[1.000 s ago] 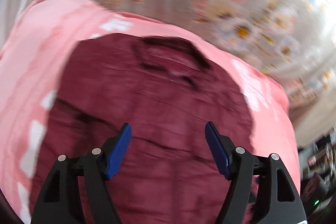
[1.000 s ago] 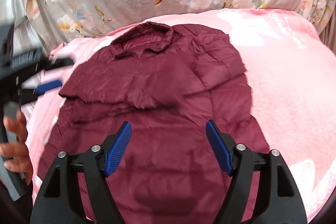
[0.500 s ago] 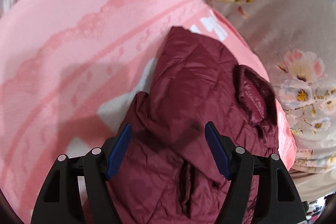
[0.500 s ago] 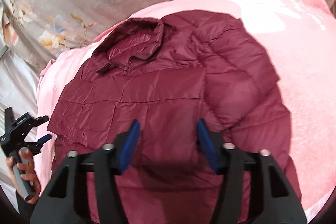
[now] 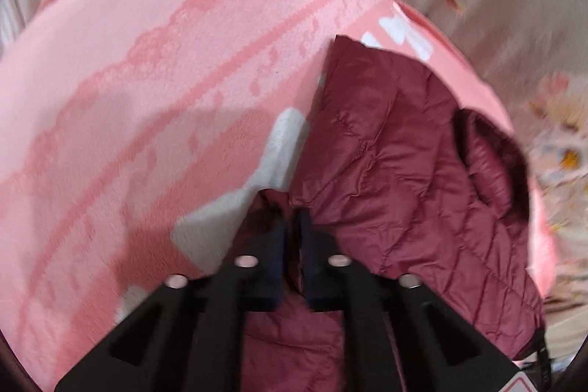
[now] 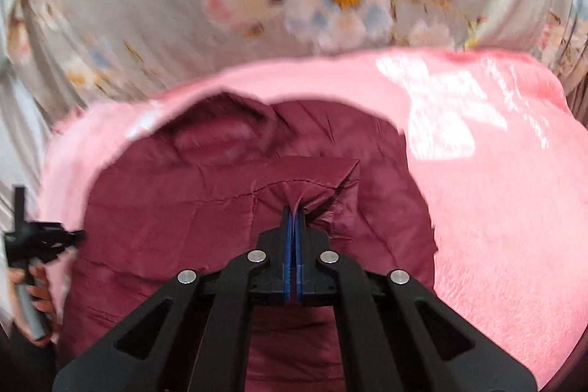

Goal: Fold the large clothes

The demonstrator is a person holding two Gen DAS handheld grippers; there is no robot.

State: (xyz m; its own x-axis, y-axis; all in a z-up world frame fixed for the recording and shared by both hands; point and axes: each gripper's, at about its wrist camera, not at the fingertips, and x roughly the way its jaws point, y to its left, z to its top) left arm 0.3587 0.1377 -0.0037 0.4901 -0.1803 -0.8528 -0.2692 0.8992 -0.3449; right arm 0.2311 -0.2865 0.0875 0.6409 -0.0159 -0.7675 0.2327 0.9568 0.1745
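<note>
A maroon quilted puffer jacket [image 5: 404, 171] lies on a pink blanket [image 5: 147, 79], sleeves folded across the body, collar at the far end [image 6: 224, 131]. My left gripper [image 5: 292, 214] is shut on the jacket's left edge, pinching a fold of fabric. My right gripper [image 6: 293, 212] is shut on a pinch of jacket fabric near the folded sleeve in the middle of the body; the cloth puckers around the blue pads. The left gripper also shows at the left edge of the right wrist view [image 6: 47, 237], held by a hand.
The pink blanket [image 6: 514, 208] covers a bed and extends wide on both sides of the jacket. A grey floral sheet [image 6: 294, 6] lies beyond the blanket's far edge.
Both grippers were open above the jacket; both have now come down and closed on jacket fabric, the left at the side edge, the right near the middle.
</note>
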